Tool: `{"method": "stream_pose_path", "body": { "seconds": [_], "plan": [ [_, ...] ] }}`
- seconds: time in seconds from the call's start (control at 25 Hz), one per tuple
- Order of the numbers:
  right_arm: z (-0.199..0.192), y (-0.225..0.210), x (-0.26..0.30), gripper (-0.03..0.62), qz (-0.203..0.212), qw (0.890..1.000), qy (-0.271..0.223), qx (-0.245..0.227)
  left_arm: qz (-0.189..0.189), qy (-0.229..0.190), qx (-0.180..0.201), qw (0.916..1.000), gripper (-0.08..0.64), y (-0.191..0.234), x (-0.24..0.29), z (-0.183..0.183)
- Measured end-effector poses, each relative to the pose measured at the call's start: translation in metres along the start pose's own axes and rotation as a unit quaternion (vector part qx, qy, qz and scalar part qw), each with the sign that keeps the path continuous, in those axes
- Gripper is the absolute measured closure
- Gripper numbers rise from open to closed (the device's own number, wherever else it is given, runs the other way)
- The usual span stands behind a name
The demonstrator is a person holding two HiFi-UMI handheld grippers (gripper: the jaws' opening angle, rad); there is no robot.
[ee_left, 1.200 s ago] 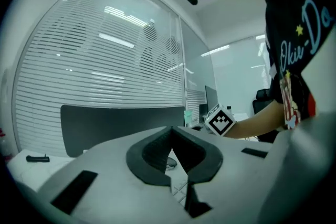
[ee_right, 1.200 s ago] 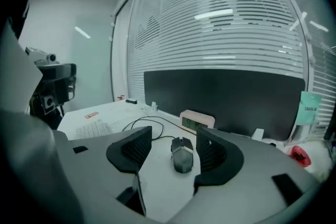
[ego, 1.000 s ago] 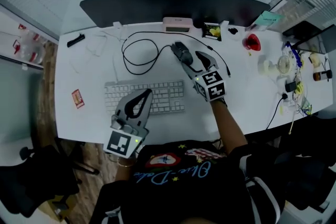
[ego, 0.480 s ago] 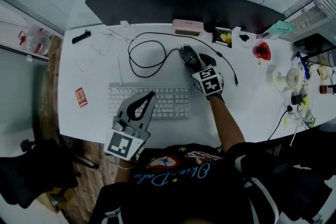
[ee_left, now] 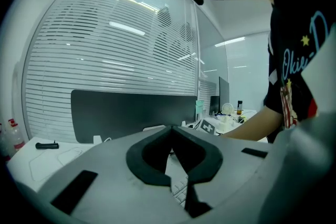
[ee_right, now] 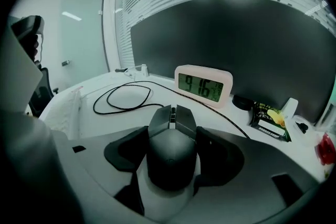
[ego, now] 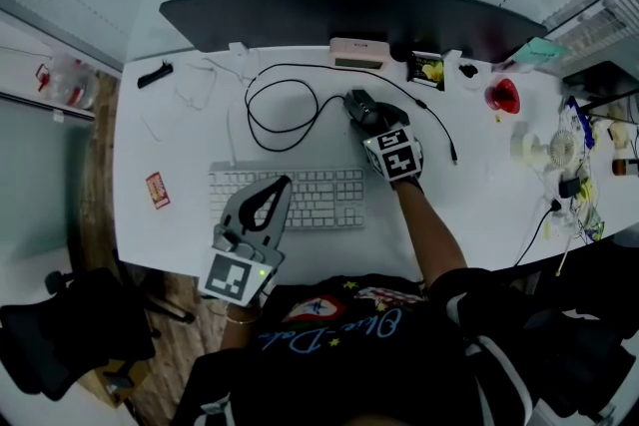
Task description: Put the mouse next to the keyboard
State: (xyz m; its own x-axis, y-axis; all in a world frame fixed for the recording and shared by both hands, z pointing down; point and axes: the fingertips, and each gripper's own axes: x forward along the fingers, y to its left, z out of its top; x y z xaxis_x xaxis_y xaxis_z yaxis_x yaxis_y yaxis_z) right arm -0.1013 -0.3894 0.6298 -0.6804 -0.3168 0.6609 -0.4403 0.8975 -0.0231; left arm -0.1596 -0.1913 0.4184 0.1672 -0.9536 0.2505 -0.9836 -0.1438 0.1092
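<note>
On the white table (ego: pixel 479 185), my left hand-held gripper (ego: pixel 283 181), jaws together and empty, hovers over the keyboard (ego: pixel 324 195) while my right hand-held gripper (ego: pixel 375 118) straddles, jaws wide apart, the black mouse (ego: pixel 360 106) at the keyboard's 1 o'clock.

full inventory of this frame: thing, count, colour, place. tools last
desk: 1, white, under everything
dark panel: 1, black, along the desk's back edge
keyboard: 1, white, front centre
mouse: 1, black, behind the keyboard's right end
cable: 1, black, looped left of the mouse
clock: 1, pink, back centre
snack packet: 1, dark with yellow, right of the clock
fan: 1, white, far right
card: 1, red, left of the keyboard
left tool: 1, grey, over the keyboard's left part, jaws shut, empty
right tool: 1, grey, jaws wide, mouse between them
</note>
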Motion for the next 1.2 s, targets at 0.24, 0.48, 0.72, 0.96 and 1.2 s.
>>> {"method": "stream_pose_path", "body": {
  "seconds": [0.24, 0.48, 0.72, 0.96, 1.2],
  "plan": [
    [0.007, 0.002, -0.017, 0.327, -0.011, 1.0, -0.013, 0.014, -0.005, 0.0, 0.004, 1.0, 0.557, -0.006, 0.001, -0.002],
    [0.015, -0.001, -0.051, 0.327, -0.025, 0.998, -0.032, 0.038, -0.019, -0.005, 0.031, 0.9993, 0.557, -0.016, 0.0, 0.002],
    [0.007, -0.006, -0.09, 0.327, -0.058, 0.995, -0.047, 0.063, -0.051, -0.013, 0.038, 0.9979, 0.557, -0.032, 0.001, 0.005],
    [-0.013, -0.009, -0.127, 0.327, -0.1, 0.989, -0.053, 0.091, -0.088, -0.025, 0.041, 0.995, 0.557, -0.046, 0.002, 0.005],
    [-0.042, 0.0, -0.157, 0.327, -0.131, 0.983, -0.053, 0.119, -0.12, -0.03, 0.037, 0.9917, 0.557, -0.057, 0.0, -0.005]
  ]
}}
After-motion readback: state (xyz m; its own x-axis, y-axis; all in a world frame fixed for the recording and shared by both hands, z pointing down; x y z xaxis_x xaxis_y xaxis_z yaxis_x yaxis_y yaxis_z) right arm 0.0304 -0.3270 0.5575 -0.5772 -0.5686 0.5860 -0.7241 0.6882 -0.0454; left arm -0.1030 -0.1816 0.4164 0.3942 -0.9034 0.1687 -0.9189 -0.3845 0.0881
